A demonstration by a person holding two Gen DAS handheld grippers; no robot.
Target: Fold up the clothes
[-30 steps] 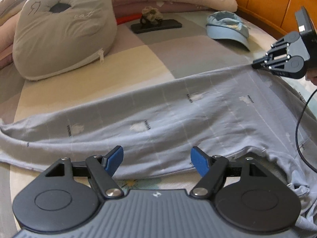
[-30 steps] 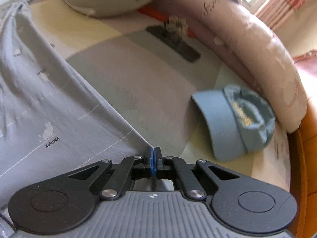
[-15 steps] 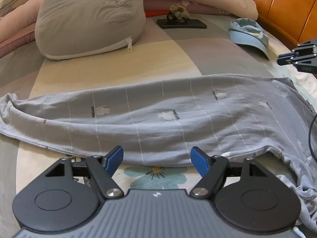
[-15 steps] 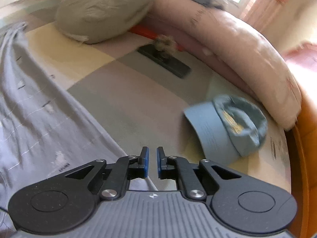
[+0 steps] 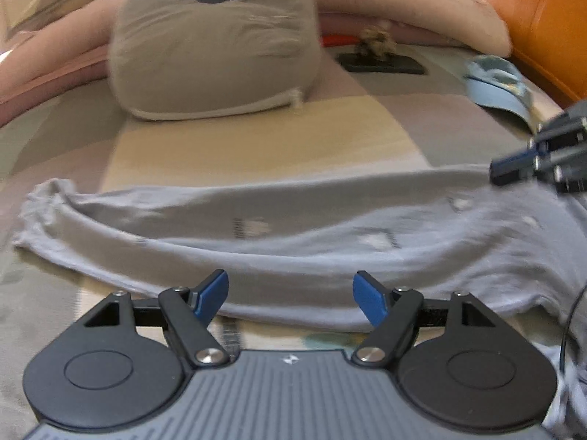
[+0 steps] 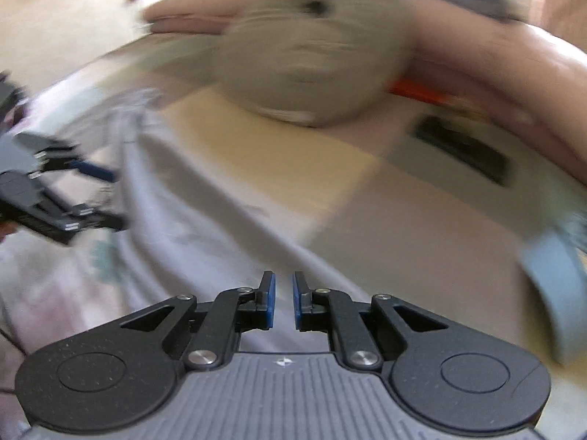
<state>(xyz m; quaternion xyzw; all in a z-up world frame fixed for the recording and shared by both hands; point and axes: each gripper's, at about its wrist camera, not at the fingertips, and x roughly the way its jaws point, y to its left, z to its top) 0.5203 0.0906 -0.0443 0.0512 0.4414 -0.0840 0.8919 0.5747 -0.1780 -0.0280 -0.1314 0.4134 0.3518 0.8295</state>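
Note:
A light grey patterned garment (image 5: pixel 293 234) lies stretched across the bed as a long folded band. My left gripper (image 5: pixel 290 299) hovers open over its near edge, nothing between the blue pads. In the blurred right wrist view the same garment (image 6: pixel 205 227) runs under my right gripper (image 6: pixel 283 302). That gripper's jaws are opening, a narrow gap shows between them and no cloth is pinched. The right gripper (image 5: pixel 539 161) also shows at the right edge of the left wrist view, above the garment's far corner. The left gripper (image 6: pixel 91 190) appears at the left of the right wrist view.
A grey cat-face cushion (image 5: pixel 212 47) and long pink pillows (image 5: pixel 422 3) lie at the head of the bed. A black phone-like slab with a small figure (image 5: pixel 381 60) and a light blue cap (image 5: pixel 495 84) rest on the patchwork sheet. An orange headboard (image 5: pixel 543 18) stands behind, right.
The right gripper let go of the garment's corner, opened slightly and swung left toward the cushion. The garment's raised corner dropped flat. The left gripper shifted along the near edge, staying open.

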